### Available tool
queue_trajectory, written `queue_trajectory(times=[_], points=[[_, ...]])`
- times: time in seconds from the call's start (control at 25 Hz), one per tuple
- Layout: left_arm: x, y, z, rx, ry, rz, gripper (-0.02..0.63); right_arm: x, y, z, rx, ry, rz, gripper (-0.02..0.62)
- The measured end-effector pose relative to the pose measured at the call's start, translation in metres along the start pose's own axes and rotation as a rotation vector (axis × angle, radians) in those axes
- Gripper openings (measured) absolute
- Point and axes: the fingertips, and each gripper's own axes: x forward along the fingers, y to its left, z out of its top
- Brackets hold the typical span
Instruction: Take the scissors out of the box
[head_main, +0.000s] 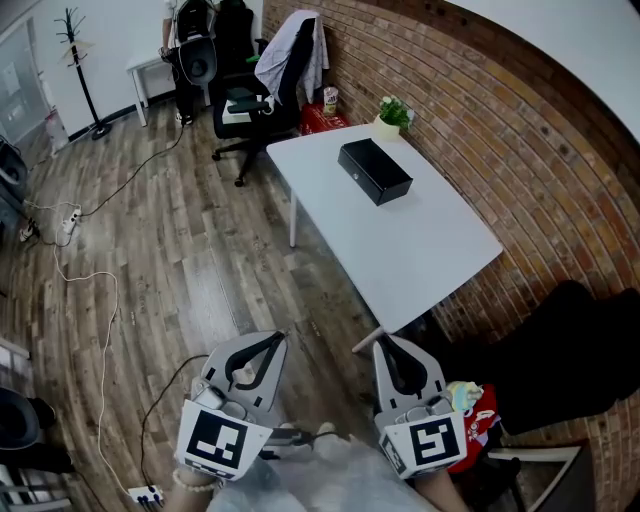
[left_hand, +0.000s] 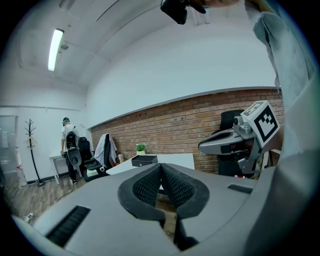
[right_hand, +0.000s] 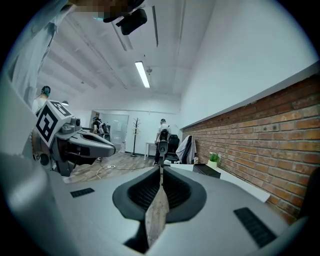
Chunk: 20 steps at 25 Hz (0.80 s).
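1. L gripper (head_main: 262, 352): jaws pressed together, nothing btwn them; held low over the wood floor (head_main: 180, 270), well short of the table.
2. R gripper (head_main: 395, 358): jaws together too, empty, beside the L one.
3. Black box (head_main: 374, 171): lid shut, on the white table (head_main: 420, 250) nr the far end, by a potted plant (head_main: 391, 115).
4. Scissors: can't be seen w/ the lid shut.

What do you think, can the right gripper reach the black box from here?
Probably not yet. The right gripper hangs off the near corner of the table, and the box lies toward the far end. Nothing stands between them, so stepping closer should do it.
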Motion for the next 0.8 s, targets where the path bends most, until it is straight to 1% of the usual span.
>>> queue_trajectory(times=[0.36, 0.56, 0.68, 0.8], points=[[-0.022, 0.014, -0.006, 0.006, -0.024, -0.004, 0.018, 0.002, 0.027, 0.004, -0.013, -0.018, -0.013, 0.051], [-0.037, 0.020, -0.008, -0.005, -0.031, 0.008, 0.018, -0.001, 0.042, 0.009, -0.023, -0.027, -0.007, 0.051], [-0.042, 0.021, -0.009, 0.002, -0.033, 0.012, 0.018, -0.002, 0.046, 0.009, -0.031, -0.034, 0.001, 0.051], [-0.041, 0.023, -0.009, 0.006, -0.036, 0.017, 0.018, 0.001, 0.044, 0.004, -0.015, -0.029, 0.000, 0.051]])
